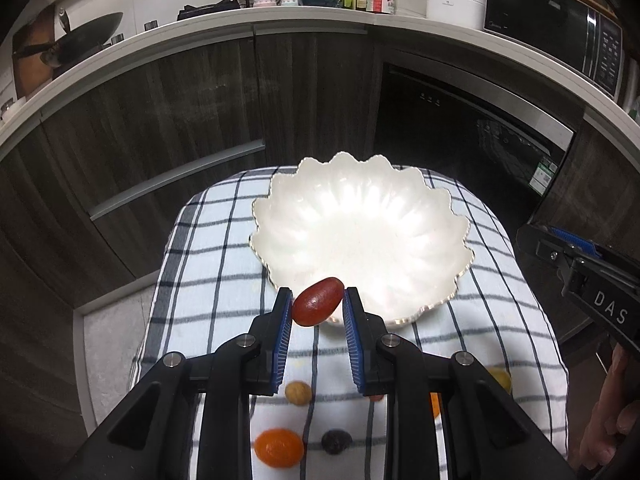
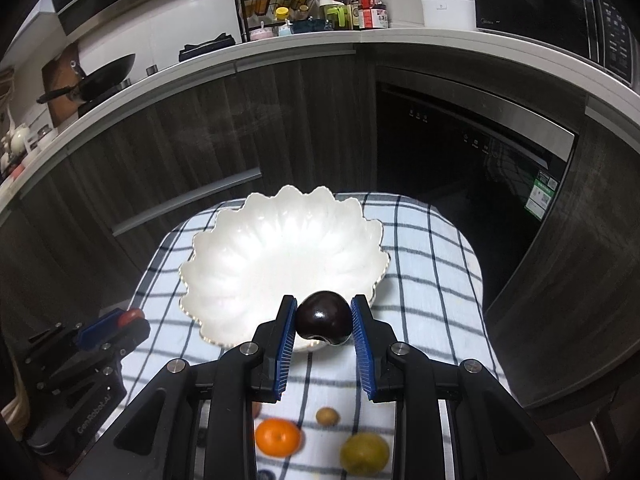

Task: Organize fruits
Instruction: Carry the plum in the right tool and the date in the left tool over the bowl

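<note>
left claw (image 1: 318, 306) is pinched on a reddish oval fruit (image 1: 317, 301), its long axis tilted across the pads; right claw (image 2: 323, 318) clamps a dark round plum (image 2: 323, 317). both hang at the near rim of the white scalloped bowl (image 1: 420, 196), which lies straight ahead and lower. neither looks clearly nearer. more fruit sits behind on the checked cloth (image 1: 216, 280).
</note>
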The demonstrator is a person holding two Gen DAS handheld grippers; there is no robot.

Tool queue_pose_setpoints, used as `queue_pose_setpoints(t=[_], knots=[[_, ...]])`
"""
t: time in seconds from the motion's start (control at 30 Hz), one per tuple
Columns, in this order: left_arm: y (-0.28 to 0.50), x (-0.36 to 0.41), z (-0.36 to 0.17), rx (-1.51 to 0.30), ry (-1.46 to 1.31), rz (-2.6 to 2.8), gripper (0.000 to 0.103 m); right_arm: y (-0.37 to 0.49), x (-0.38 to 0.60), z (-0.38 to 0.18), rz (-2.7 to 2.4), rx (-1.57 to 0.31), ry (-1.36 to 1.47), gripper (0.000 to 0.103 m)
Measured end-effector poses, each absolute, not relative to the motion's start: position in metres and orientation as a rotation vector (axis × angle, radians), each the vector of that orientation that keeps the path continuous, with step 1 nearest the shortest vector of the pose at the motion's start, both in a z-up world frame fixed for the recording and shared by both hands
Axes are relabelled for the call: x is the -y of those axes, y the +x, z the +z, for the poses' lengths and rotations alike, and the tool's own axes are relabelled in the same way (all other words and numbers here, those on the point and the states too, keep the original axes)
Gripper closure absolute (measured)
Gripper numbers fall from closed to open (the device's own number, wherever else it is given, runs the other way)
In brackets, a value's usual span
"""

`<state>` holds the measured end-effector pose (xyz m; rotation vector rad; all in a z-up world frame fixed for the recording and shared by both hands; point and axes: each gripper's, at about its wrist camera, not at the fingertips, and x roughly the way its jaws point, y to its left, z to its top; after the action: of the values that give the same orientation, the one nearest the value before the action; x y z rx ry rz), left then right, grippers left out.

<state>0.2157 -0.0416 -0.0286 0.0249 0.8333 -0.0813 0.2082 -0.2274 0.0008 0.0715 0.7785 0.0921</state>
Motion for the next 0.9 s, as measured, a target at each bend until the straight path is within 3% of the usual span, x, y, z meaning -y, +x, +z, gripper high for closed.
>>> queue_pose_setpoints(t=[0.9], knots=[[0.301, 0.044, -0.063, -0.893, 0.045, -0.077, 0.077, 0.29, 0.221, -0.042, 0.084, -0.851, 0.04, 0.074]])
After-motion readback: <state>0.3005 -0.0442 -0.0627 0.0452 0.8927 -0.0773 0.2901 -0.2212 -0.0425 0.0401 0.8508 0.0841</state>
